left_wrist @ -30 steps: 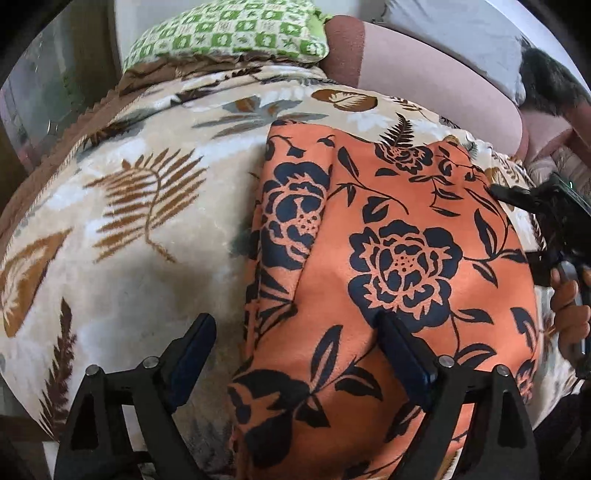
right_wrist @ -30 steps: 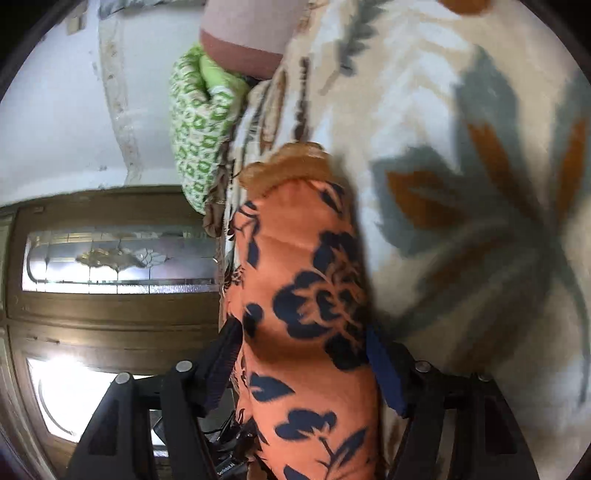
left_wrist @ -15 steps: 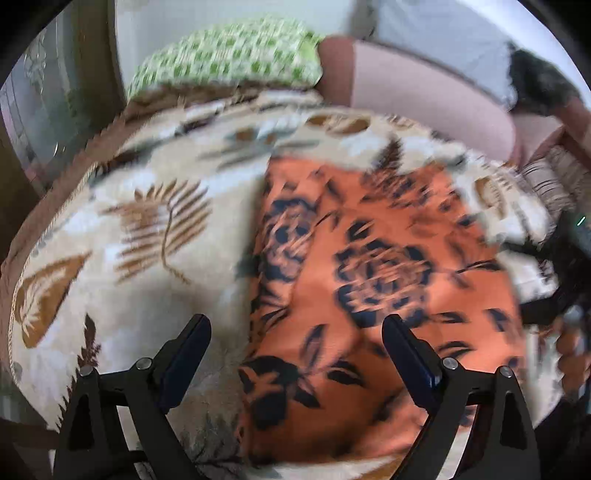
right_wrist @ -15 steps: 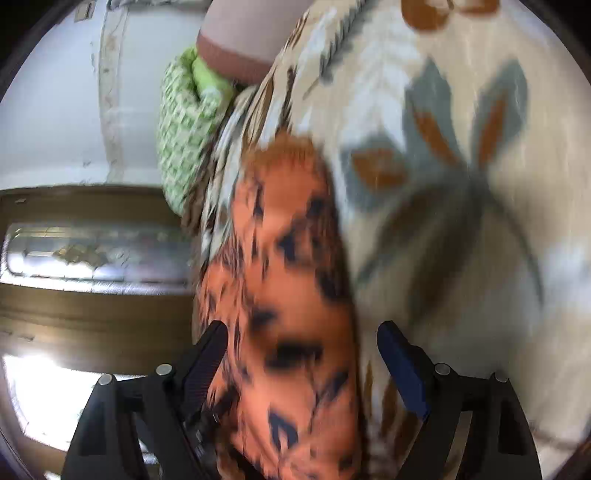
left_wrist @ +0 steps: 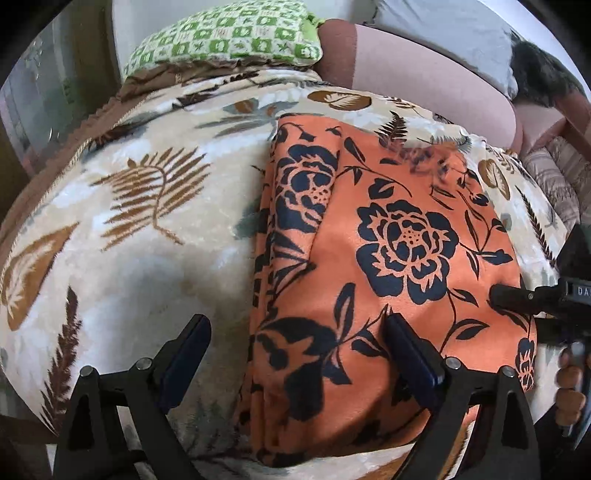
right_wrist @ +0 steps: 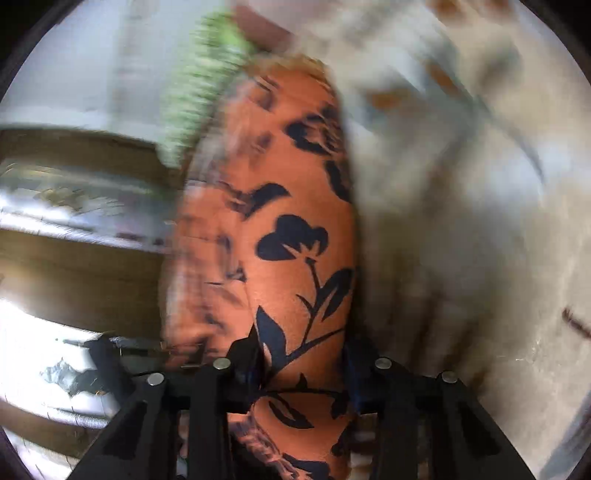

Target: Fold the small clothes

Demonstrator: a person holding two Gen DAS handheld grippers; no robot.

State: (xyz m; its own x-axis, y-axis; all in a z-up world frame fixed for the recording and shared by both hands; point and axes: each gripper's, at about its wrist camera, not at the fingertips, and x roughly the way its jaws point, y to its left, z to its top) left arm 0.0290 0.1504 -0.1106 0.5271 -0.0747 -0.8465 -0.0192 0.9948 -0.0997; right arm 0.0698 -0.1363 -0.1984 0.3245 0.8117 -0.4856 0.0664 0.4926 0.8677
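An orange garment with dark blue flowers (left_wrist: pixel 388 258) lies folded on a leaf-patterned blanket (left_wrist: pixel 147 229). My left gripper (left_wrist: pixel 299 354) is open above its near edge, one finger over the blanket, the other over the cloth. My right gripper shows at the garment's right edge in the left wrist view (left_wrist: pixel 517 295). In the right wrist view the right gripper (right_wrist: pixel 301 363) has its jaws narrowed around the garment's edge (right_wrist: pixel 295 258); the picture is blurred.
A green checked pillow (left_wrist: pixel 229 37) lies at the blanket's far end. A pink cushion (left_wrist: pixel 424 81) and grey cloth (left_wrist: pixel 443 26) lie behind. A wooden door with glass panels (right_wrist: pixel 74 229) stands to the left in the right wrist view.
My right gripper has closed from wide open onto the garment's right edge. My left gripper drew back a little and stays open over the near edge.
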